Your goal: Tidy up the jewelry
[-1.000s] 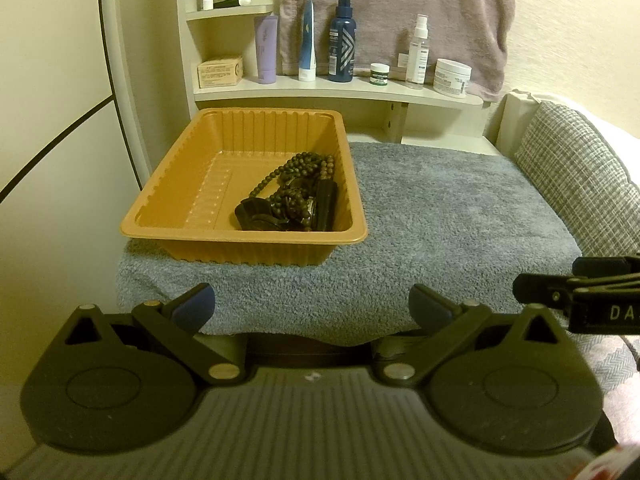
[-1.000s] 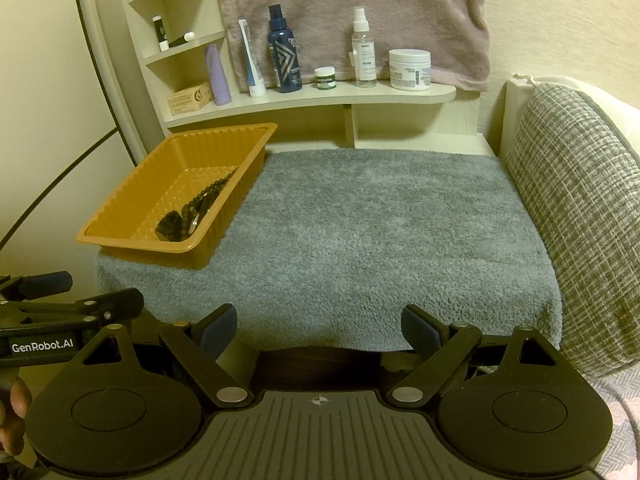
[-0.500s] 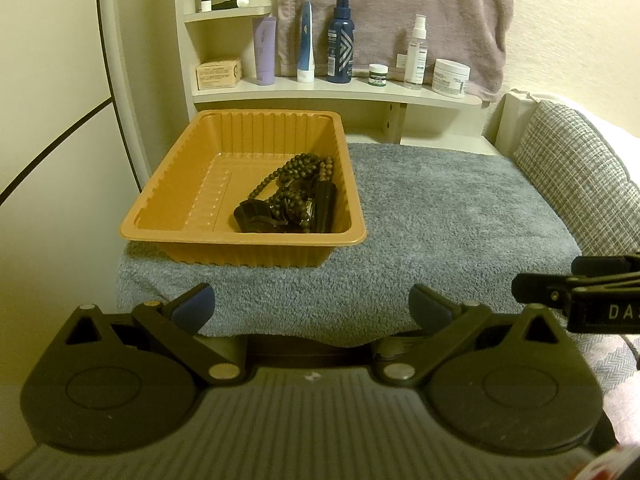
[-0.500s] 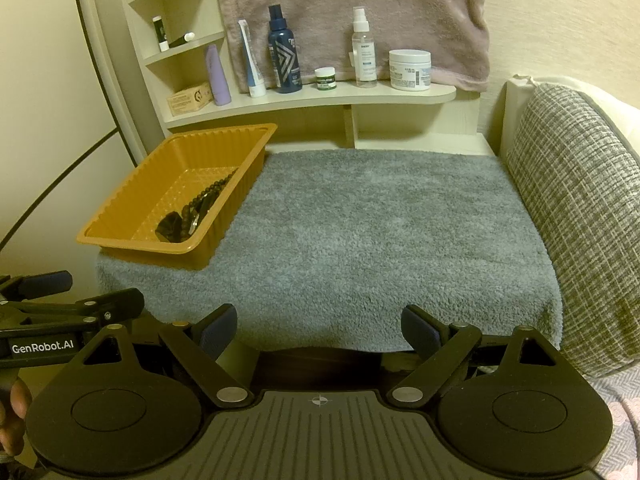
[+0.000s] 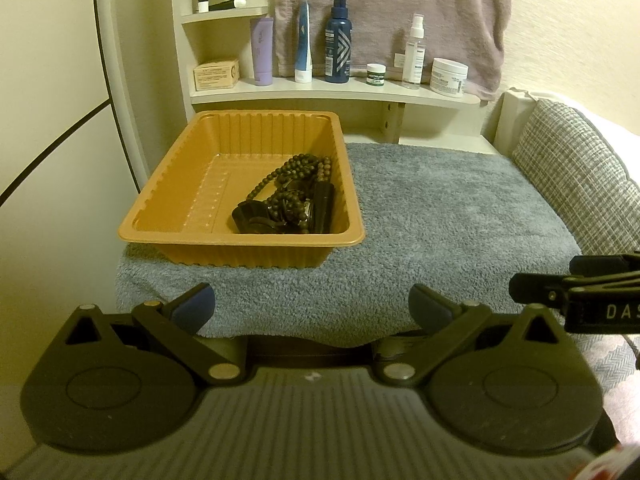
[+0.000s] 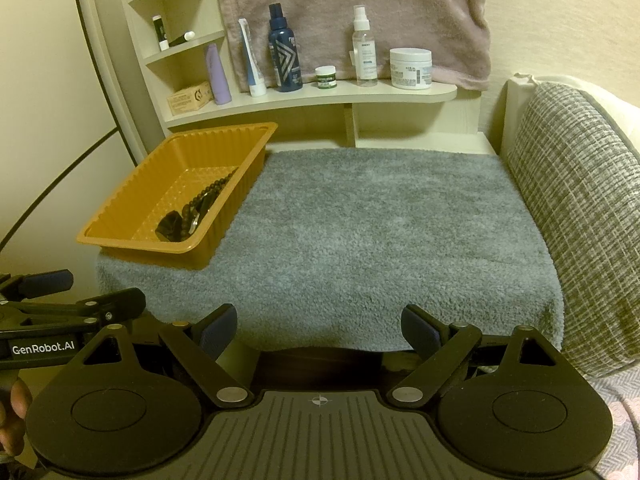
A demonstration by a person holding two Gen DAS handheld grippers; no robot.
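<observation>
Left wrist view, left to right. Cream wall panel with a dark curved line fills the left edge. Orange ribbed tray [image 5: 240, 236] sits left of centre on a grey fleecy cover [image 5: 440, 216], at the cover's left end. Dark bead jewelry [image 5: 288, 196] lies heaped in the tray's right half, toward the near right corner; rest of the tray floor shows bare plastic. Shelf [image 5: 332, 94] across the upper middle carries a small box, a lilac tube, a white tube, a dark blue bottle [image 5: 338, 40], a small green-label jar, a clear spray bottle and a white jar; a mauve towel [image 5: 392, 8] hangs behind. Checked cushion [image 5: 576, 168] at right edge. Left gripper [image 5: 312, 306] at bottom of frame, jaws spread wide, nothing between them, short of the cover's near edge

Right wrist view. Left gripper's fingers poke in at lower left. Tray [image 6: 132, 236] sits left of centre, jewelry [image 6: 188, 220] against its right wall. Cover [image 6: 380, 240] takes the middle. Cushion [image 6: 576, 208] at right. Right gripper [image 6: 318, 330] at bottom, jaws wide apart, holding nothing
</observation>
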